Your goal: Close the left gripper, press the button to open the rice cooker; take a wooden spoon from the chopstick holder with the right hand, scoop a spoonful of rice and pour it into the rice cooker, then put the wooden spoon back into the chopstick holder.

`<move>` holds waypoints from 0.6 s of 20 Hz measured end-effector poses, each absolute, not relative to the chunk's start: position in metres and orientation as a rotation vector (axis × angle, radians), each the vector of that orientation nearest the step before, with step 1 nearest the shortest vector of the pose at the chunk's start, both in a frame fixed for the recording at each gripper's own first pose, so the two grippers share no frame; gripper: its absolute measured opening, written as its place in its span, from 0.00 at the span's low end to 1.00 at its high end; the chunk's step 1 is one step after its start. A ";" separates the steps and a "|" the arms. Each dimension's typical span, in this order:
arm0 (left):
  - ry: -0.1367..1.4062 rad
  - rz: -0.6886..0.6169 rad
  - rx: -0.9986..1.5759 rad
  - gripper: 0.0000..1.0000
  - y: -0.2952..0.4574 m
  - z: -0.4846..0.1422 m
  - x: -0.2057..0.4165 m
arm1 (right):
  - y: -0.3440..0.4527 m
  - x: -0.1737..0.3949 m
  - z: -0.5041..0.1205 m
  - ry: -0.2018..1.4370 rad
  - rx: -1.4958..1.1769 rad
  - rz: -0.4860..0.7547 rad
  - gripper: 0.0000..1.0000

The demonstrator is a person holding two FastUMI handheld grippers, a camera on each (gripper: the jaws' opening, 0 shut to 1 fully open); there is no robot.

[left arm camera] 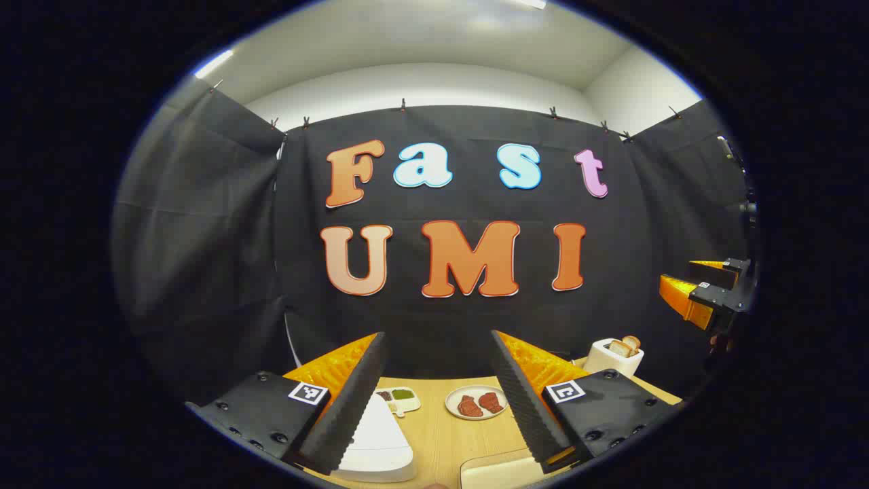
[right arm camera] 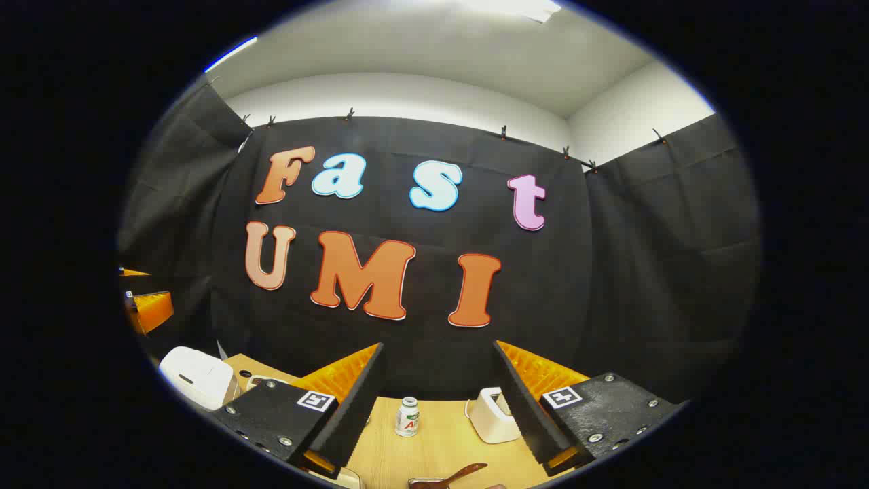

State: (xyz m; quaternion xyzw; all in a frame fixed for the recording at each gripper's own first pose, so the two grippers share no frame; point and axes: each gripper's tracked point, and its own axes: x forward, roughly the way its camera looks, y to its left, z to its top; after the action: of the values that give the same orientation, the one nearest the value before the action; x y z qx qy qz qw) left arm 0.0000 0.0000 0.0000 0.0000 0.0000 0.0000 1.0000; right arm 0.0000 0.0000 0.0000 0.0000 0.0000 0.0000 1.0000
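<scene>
The rice cooker (left arm camera: 377, 441) is seen low in the left gripper view, a white rounded body on the table (left arm camera: 441, 441), lying just beyond the tip of one finger of the left hand-held gripper (left arm camera: 438, 401). In the right gripper view the same rice cooker (right arm camera: 197, 377) appears at the far left, its lid judged to be down. The left hand-held gripper is held with its fingers well apart and nothing between them, so the first step, closing it before the button is pressed, is judged not yet done.

A wooden spoon (right arm camera: 451, 475) is seen at the bottom edge of the right gripper view, below the right hand-held gripper (right arm camera: 438, 407); whether it stands in the chopstick holder cannot be told, since that part is cut off by the edge. The fingers of the right hand-held gripper are likewise spread wide and empty. No rice is made out in either view. All steps are therefore judged to remain: pressing, taking the spoon, scooping, pouring, returning.

Farther out on the table are shown a plate (left arm camera: 476, 402) with two reddish pieces, a small sauce dish (left arm camera: 399, 397), a toaster (left arm camera: 614, 354) holding bread, a small bottle (right arm camera: 407, 416) and a white holder (right arm camera: 492, 414). The right hand-held gripper (left arm camera: 706, 288) is also seen at the right of the left gripper view, raised above the table.
</scene>
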 end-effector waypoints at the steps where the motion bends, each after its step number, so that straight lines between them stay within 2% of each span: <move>1: 0.004 0.018 -0.001 1.00 0.002 -0.001 -0.004 | 0.001 0.002 0.001 -0.007 0.002 0.022 0.95; 12: -0.014 0.106 0.024 0.99 -0.024 0.011 -0.027 | -0.004 0.010 -0.001 -0.028 0.041 0.200 0.94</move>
State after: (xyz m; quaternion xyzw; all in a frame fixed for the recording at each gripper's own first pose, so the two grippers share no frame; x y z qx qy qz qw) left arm -0.0267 -0.0237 0.0107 0.0120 -0.0072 0.0527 0.9985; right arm 0.0103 -0.0042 -0.0007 0.0202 -0.0141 0.0997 0.9947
